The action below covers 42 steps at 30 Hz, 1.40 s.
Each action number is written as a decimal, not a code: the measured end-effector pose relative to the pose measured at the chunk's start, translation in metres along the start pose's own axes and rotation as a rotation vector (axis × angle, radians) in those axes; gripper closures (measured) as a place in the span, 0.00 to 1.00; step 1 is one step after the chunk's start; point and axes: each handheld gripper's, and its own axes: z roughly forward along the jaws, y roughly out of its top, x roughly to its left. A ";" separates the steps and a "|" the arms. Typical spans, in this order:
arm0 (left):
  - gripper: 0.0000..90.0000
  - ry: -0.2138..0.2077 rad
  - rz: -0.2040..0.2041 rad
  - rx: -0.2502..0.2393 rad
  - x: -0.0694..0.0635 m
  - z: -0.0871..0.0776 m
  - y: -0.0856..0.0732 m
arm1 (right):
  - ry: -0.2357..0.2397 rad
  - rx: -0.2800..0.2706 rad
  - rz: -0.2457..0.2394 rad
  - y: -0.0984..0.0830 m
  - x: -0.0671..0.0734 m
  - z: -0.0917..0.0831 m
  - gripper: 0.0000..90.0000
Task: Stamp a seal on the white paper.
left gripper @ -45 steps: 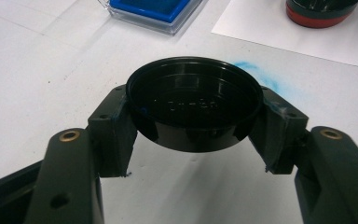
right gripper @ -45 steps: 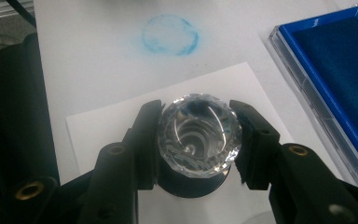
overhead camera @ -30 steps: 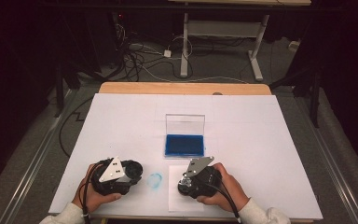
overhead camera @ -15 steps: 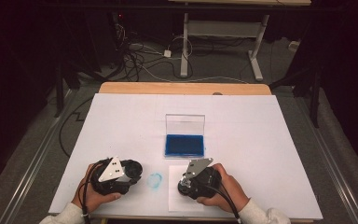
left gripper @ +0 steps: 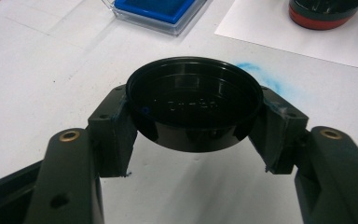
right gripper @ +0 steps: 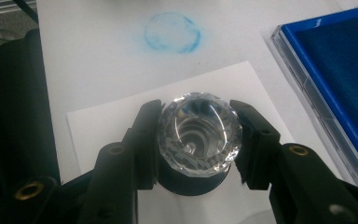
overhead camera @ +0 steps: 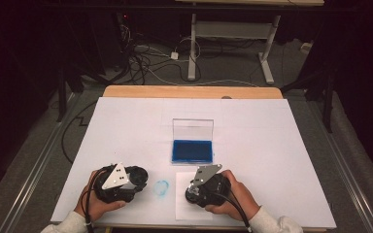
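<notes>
My left gripper is shut on a round black cap, hollow side towards the camera, held low over the white table cover. In the high view that gripper sits at the front left. My right gripper is shut on a round stamp with a clear faceted top and a black body. The stamp stands on a white paper sheet. From the left gripper view the stamp shows a red band. In the high view the right gripper is at the front, right of centre.
An open blue ink pad in a clear case lies just beyond the paper sheet, its lid standing upright. A faint blue ring stain marks the white table cover between the grippers. Cables and desk legs lie on the floor behind the table.
</notes>
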 end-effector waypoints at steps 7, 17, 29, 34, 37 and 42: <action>0.41 -0.001 0.001 0.001 0.000 0.000 0.000 | 0.002 0.001 0.003 0.000 0.000 0.000 0.63; 0.41 -0.002 0.004 0.005 0.000 0.000 0.000 | -0.003 0.001 0.001 0.000 0.000 0.000 0.63; 0.41 -0.002 0.004 0.006 0.000 0.000 0.000 | -0.001 0.004 0.005 0.000 0.000 0.000 0.63; 0.41 -0.002 0.004 0.005 0.001 0.000 0.000 | 0.002 -0.001 0.012 0.000 -0.001 -0.002 0.63; 0.41 -0.002 0.006 0.008 0.000 0.001 0.000 | 0.022 -0.013 0.029 -0.001 -0.003 -0.003 0.63; 0.41 -0.002 0.010 0.008 0.000 0.001 0.000 | -0.001 -0.075 0.060 0.002 -0.008 -0.016 0.63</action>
